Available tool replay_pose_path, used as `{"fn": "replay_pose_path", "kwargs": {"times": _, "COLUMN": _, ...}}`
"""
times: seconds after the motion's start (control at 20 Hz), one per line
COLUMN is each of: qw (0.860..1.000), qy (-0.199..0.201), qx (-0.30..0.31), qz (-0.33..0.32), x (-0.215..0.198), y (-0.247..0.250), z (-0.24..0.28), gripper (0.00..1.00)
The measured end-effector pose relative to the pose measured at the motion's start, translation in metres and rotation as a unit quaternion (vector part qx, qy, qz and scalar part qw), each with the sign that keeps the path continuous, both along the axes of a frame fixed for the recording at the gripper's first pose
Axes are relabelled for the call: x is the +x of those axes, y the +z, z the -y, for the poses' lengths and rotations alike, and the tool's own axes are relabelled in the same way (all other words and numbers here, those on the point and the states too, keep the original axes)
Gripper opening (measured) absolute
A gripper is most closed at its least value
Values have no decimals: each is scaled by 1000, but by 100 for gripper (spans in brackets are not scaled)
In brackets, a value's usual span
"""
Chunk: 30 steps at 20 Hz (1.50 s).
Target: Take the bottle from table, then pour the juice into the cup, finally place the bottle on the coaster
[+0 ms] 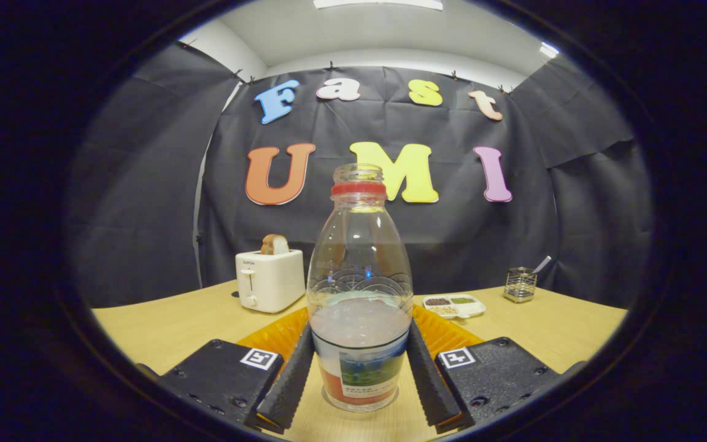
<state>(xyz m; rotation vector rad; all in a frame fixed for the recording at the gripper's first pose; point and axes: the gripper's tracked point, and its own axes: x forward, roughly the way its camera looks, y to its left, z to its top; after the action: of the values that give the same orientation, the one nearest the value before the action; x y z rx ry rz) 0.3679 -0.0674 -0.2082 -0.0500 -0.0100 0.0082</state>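
Wooden table (163, 328) bears uncapped, part-filled bottle (359, 294) between fingers (292, 380).

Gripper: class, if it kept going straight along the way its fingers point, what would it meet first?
The bottle: it stands between the fingers of the gripper, which look pressed to its sides. Beyond it lies an orange mat, depth unclear.

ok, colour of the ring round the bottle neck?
Red, on the clear bottle standing between the gripper fingers; clearest in the gripper view.
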Motion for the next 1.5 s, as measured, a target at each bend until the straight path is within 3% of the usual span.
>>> {"fn": "replay_pose_path", "kwargs": {"times": 0.1, "qw": 1000, "qy": -14, "qx": -27, "qz": 1, "x": 10, "y": -6, "z": 3, "gripper": 81}}
{"fn": "replay_pose_path", "kwargs": {"times": 0.25, "qw": 999, "qy": 13, "qx": -21, "qz": -24, "x": 28, "y": -29, "z": -17, "gripper": 81}}
{"fn": "replay_pose_path", "kwargs": {"times": 0.4, "qw": 999, "qy": 11, "qx": -35, "qz": -34, "x": 31, "y": -34, "z": -19, "gripper": 81}}
{"fn": "replay_pose_path", "kwargs": {"times": 0.6, "qw": 999, "qy": -10, "qx": -27, "qz": -24, "x": 30, "y": -32, "z": -4, "gripper": 81}}
{"fn": "replay_pose_path", "kwargs": {"times": 0.8, "qw": 999, "qy": 2, "qx": 4, "qz": -31, "x": 34, "y": -39, "z": -3, "gripper": 82}}
{"fn": "replay_pose_path", "kwargs": {"times": 0.95, "qw": 1000, "qy": -8, "qx": 2, "qz": -25, "x": 30, "y": -34, "z": 3, "gripper": 87}}
{"fn": "replay_pose_path", "kwargs": {"times": 1.0, "qw": 1000, "qy": -7, "qx": 7, "qz": -22, "x": 28, "y": -33, "z": 3, "gripper": 99}}
{"fn": "replay_pose_path", "kwargs": {"times": 1.5, "qw": 997, "qy": 26, "qx": 67, "qz": -16, "x": 12, "y": -19, "z": -4, "gripper": 100}}
